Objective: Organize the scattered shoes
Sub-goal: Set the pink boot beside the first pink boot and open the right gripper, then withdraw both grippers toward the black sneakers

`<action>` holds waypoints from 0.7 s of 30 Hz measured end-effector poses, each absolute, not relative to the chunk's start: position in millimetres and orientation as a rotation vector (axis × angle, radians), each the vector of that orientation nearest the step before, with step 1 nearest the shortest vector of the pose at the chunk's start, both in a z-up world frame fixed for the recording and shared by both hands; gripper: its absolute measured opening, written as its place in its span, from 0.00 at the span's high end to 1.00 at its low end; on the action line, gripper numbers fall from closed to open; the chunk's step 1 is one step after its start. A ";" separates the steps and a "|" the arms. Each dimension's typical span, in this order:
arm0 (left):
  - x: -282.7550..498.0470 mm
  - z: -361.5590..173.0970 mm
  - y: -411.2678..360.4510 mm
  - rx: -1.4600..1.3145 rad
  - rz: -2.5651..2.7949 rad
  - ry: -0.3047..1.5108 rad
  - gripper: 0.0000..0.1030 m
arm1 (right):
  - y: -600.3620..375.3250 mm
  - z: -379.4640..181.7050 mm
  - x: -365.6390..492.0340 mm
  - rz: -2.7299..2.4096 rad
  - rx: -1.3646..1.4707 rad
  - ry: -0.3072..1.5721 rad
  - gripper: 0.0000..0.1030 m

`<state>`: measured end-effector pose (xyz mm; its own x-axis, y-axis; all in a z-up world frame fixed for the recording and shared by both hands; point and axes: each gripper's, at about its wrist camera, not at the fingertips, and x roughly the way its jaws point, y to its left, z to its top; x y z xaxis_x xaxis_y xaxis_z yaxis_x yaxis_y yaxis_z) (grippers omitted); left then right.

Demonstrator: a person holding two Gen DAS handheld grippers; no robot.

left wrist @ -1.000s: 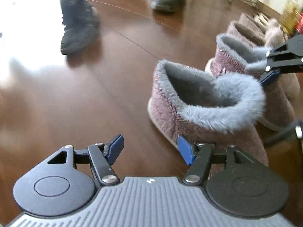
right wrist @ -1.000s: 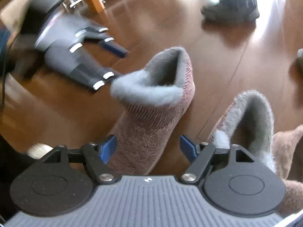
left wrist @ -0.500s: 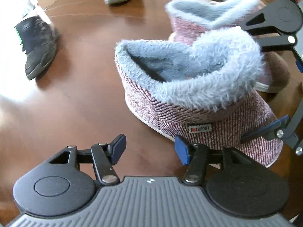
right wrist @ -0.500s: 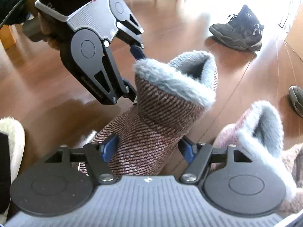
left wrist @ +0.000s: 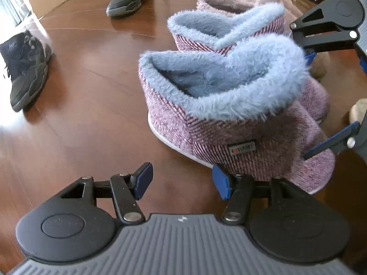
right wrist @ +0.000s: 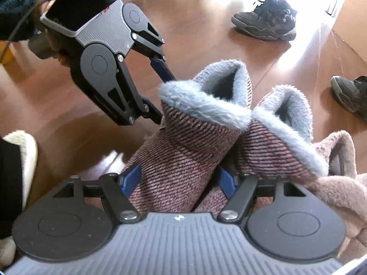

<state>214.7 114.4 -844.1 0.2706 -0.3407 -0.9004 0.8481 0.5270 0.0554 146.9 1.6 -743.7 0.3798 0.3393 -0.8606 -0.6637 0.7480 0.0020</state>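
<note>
Dark polished wood floor (left wrist: 80, 119) runs through the left wrist view, with black sneakers scattered far off. The near slipper boot (left wrist: 229, 114) lies ahead and to the right of the left tool (left wrist: 182, 180), whose blue pads stand apart on nothing; the right pad sits just at the boot's sole edge. The boot's long axis runs from far left to near right, side by side with its mate (left wrist: 218, 29) behind it. Half a second ago there was a wider gap between the two boots.

From the right wrist, the right tool (right wrist: 176, 181) straddles the near slipper boot's (right wrist: 183, 151) toe, pads against both flanks; I judge it clamped there. The long axis points straight away from it. The left tool (right wrist: 160, 91) hovers at the cuff. Since the earlier frame the boot has closed against its mate (right wrist: 282, 133).
</note>
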 end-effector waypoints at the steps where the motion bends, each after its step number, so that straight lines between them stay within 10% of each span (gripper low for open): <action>1: 211.4 -842.4 117.7 0.599 -0.877 0.996 0.41 | 0.2 -744.4 148.6 0.661 -0.375 1.006 0.47; 10: 213.6 -842.5 115.5 0.605 -0.963 0.952 0.40 | 0.3 -746.7 172.5 0.645 -0.318 1.121 0.46; 21: 284.5 -758.2 154.9 0.485 -0.897 0.865 0.36 | -100.9 -613.9 231.3 0.448 -0.120 1.022 0.33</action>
<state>284.5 154.9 -758.2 0.3331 -0.4722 -0.8161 0.8327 0.5534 0.0196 231.3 -100.9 -613.9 0.4400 0.3043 -0.8449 -0.4147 0.9033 0.1094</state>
